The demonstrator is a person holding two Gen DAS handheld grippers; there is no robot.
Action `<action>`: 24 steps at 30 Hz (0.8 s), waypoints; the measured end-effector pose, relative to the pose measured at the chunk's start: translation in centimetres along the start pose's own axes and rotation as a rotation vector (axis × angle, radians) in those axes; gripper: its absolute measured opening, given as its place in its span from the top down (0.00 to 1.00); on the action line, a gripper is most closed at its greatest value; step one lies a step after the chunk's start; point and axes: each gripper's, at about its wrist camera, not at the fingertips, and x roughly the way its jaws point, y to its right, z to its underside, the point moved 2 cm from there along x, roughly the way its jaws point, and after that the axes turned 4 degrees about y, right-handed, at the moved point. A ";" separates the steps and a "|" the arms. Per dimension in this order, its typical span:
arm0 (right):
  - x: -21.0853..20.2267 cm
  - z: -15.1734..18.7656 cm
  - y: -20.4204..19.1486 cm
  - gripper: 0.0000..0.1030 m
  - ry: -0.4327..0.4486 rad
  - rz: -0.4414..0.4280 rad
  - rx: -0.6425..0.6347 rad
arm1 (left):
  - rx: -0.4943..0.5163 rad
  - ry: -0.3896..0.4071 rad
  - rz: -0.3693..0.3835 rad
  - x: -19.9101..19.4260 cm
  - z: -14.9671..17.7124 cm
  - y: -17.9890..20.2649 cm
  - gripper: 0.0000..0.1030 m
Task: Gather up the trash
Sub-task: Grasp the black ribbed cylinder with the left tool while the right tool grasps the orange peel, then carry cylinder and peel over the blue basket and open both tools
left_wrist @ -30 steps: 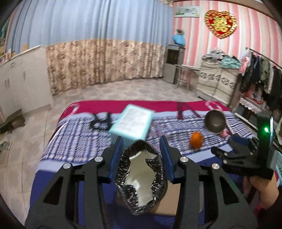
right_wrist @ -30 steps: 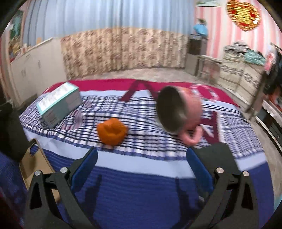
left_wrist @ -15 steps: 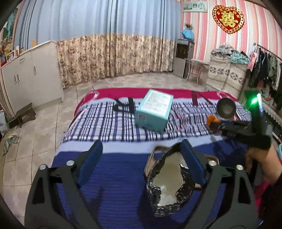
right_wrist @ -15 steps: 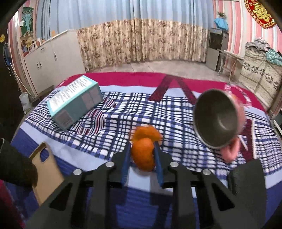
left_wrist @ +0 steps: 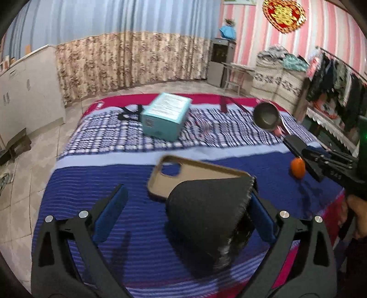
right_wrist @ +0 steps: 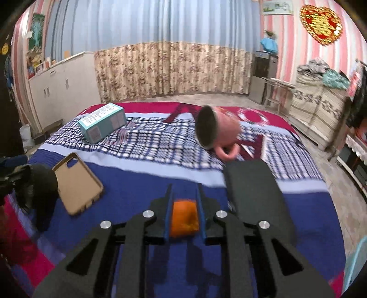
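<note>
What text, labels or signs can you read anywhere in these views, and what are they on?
Nothing can be quoted with confidence.
Teal box: printed lines on its top and a code-like square on its end, too blurred to read.
Red heart wall ornament: gold character design, too blurred to read.
Framed picture high on the wall: too small.
Right gripper: small pale marks on its body, illegible.

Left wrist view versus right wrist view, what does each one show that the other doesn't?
Only the left wrist view shows the left tongs open beside the black bag. Only the right wrist view shows the right tongs shut on the orange peel and the black phone. Both show the tan phone case, teal box and pink mug.
</note>
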 end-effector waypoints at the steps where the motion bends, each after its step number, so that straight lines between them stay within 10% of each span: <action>1: -0.7 0.4 0.5 0.81 0.002 0.008 0.011 | 0.000 -0.013 0.012 0.1 0.3 0.3 0.07; 11: -2.2 2.9 4.6 0.78 -0.036 0.051 0.114 | 0.014 -0.055 0.135 -2.3 1.9 3.8 0.07; 14: -1.8 3.0 4.5 0.35 -0.030 0.063 0.119 | 0.052 -0.020 0.096 -3.4 1.8 4.1 0.07; 24: -0.5 3.2 2.6 0.22 -0.035 0.040 0.109 | 0.015 -0.115 0.150 1.2 2.0 3.5 0.07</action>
